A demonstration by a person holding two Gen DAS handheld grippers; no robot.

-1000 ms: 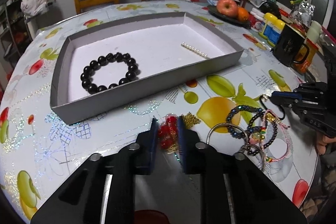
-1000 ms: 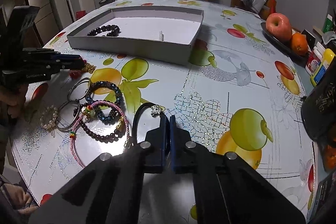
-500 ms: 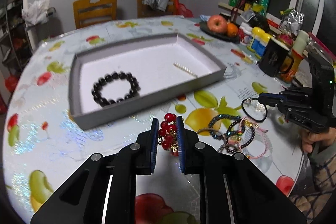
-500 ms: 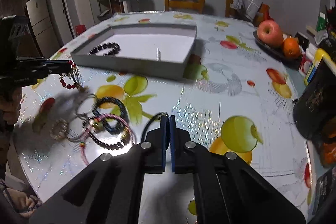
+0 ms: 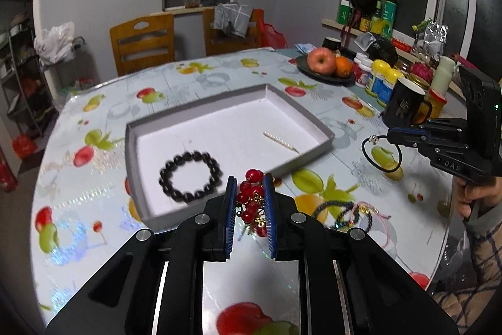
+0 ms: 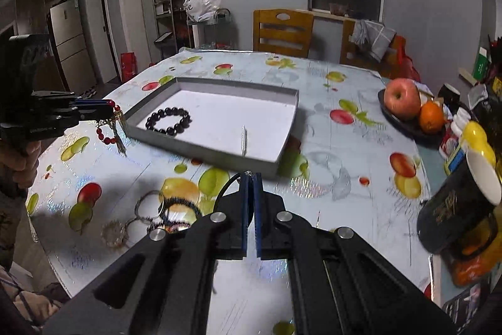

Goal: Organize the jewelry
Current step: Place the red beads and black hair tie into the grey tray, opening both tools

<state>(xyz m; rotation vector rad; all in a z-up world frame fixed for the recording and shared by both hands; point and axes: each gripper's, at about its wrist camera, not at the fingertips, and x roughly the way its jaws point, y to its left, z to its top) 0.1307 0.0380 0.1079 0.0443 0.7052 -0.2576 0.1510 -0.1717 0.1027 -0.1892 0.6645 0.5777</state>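
Two grippers show in the left wrist view. The left gripper [image 5: 250, 203] fills the foreground, its blue-padded jaws closed on a red bead bracelet [image 5: 251, 200] with small gold charms, the beads bunched between the pads and lifted clear of the table [image 5: 94, 178]. Just beyond it lies the grey tray [image 5: 138, 131], which holds a black bead bracelet [image 5: 190, 176] in its near left part and a strand of pearls [image 5: 280, 142] towards its right side. To the right, the right gripper [image 5: 389, 137] is closed on a black cord loop [image 5: 381, 154] that hangs from its tips above the tablecloth. A tangle of mixed bracelets [image 5: 348, 212] lies on the table between the two grippers. A black mug [image 5: 404, 105] and a fruit plate [image 5: 326, 74] stand further back on the right.

From the right wrist view, the right gripper [image 6: 250, 181] has its jaws nearly together, gripping the thin black cord loop [image 6: 227, 184], which curves out to the left of the pads. The left gripper [image 6: 108, 109] enters from the left edge, the red bead bracelet [image 6: 108, 131] dangling from its tips just beside the tray's [image 6: 219, 153] near left corner. Inside the tray the black bead bracelet [image 6: 168, 121] and the pearl strand [image 6: 244, 138] lie well apart. The loose bracelets [image 6: 150, 218] sit on the table at lower left, blurred.
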